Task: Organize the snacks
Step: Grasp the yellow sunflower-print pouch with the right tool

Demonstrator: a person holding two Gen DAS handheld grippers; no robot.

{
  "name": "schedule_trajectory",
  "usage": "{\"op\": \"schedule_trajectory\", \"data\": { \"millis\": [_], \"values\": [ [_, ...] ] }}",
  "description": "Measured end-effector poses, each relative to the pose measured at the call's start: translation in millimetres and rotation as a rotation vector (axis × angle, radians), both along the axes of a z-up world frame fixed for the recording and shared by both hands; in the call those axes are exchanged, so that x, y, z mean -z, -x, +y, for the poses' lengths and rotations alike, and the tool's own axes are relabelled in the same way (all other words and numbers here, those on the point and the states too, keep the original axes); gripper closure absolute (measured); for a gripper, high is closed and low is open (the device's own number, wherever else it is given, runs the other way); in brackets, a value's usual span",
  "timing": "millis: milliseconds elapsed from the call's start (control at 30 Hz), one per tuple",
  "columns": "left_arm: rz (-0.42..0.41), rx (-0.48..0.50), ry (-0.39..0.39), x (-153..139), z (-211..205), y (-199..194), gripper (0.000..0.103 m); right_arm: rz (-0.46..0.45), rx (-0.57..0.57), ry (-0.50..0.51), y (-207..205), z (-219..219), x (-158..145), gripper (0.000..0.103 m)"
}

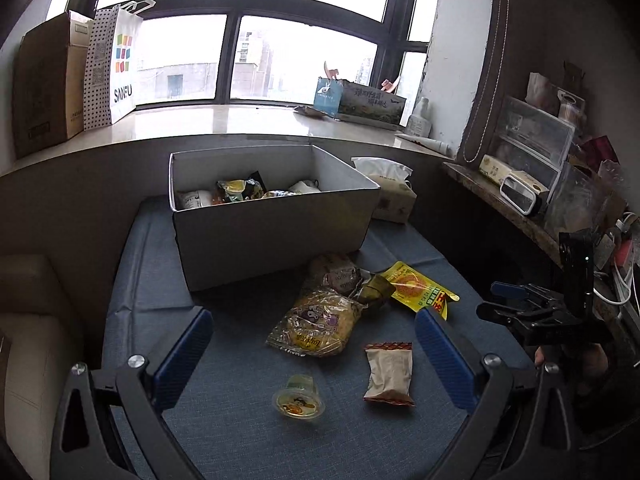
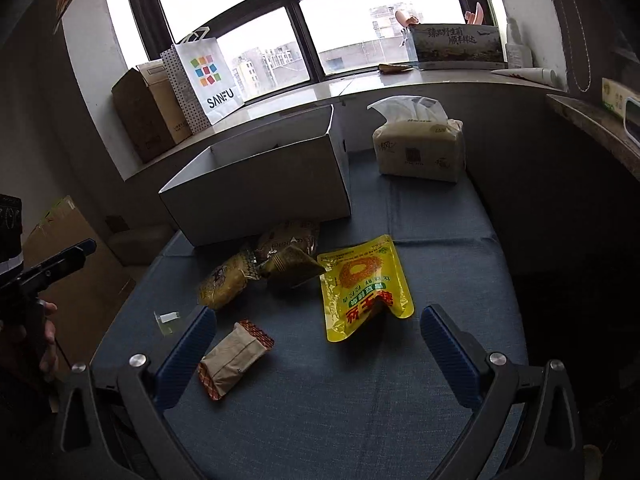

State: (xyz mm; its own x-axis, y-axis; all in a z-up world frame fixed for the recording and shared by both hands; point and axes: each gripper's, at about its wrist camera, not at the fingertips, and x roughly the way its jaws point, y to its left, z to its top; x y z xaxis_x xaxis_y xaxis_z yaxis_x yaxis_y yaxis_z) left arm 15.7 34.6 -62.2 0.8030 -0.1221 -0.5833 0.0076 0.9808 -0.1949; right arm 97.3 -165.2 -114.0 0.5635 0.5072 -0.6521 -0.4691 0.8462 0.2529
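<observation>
A white open box stands on the blue mat and holds several snacks. In front of it lie a clear yellow bread pack, a brownish pack, a dark green wrapped snack, a yellow pouch, a beige packet with red ends and a small jelly cup. My left gripper is open above the jelly cup and packet. My right gripper is open above the mat, near the pouch and packet.
A tissue pack sits right of the box. The windowsill holds a SANFU bag, cardboard boxes and a printed carton. A cluttered shelf runs along the right. A beige cushion is at left.
</observation>
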Motion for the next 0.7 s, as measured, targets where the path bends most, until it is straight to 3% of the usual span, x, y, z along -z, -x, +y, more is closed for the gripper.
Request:
{"op": "schedule_trajectory", "data": {
  "millis": [67,267,500,600,700],
  "values": [
    [0.003,0.002,-0.001,1.0,-0.9,-0.2,0.000,0.011,0.008,0.098,-11.2,8.7,11.7,0.000],
    [0.025,-0.003,0.005,7.6,0.8,-0.6,0.000,0.032,-0.031,0.246,-54.1,36.3,40.6,0.000],
    [0.046,-0.014,0.023,14.9,5.8,-2.5,0.000,0.096,-0.041,0.355,-80.5,56.9,69.5,0.000],
    [0.057,-0.017,0.019,19.1,4.7,-4.2,0.000,0.097,-0.031,0.355,-79.0,56.4,68.9,0.029],
    [0.073,-0.011,0.017,24.2,2.4,-6.4,0.000,0.071,-0.048,0.364,-73.3,56.3,62.2,0.042]
  ]
}}
